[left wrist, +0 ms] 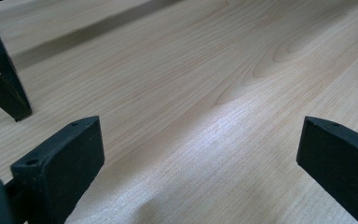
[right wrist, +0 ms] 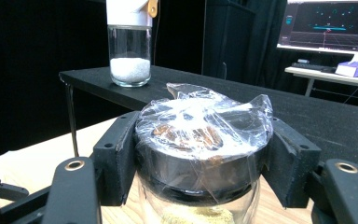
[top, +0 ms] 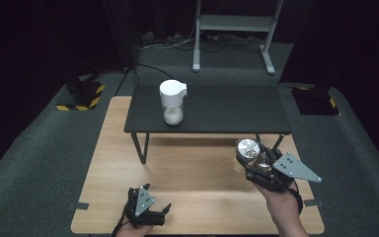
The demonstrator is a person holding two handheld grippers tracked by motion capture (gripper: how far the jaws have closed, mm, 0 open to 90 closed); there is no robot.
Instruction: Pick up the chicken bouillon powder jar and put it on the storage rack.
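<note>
My right gripper (top: 250,159) is shut on a glass jar (right wrist: 200,186) with a black lid wrapped in clear plastic film. The jaws clamp the lid from both sides, and yellowish powder shows in the jar's bottom. From above, the jar's shiny lid (top: 248,148) sits over the wooden table's right side, in front of the black shelf. My left gripper (top: 153,210) rests low at the table's near edge, open with nothing but bare wood between its jaws. A second jar (top: 172,102) with a white cap and white grains stands on the black shelf (top: 217,111); it is the jar (right wrist: 129,44) seen ahead in the right gripper view.
The black shelf stands on thin dark legs (top: 139,146) over the back of the wooden table (top: 187,168). One leg (left wrist: 2,79) shows at the left of the left gripper view. A grey metal stand (top: 232,29) is on the floor behind. A monitor (right wrist: 328,23) glows at the far right.
</note>
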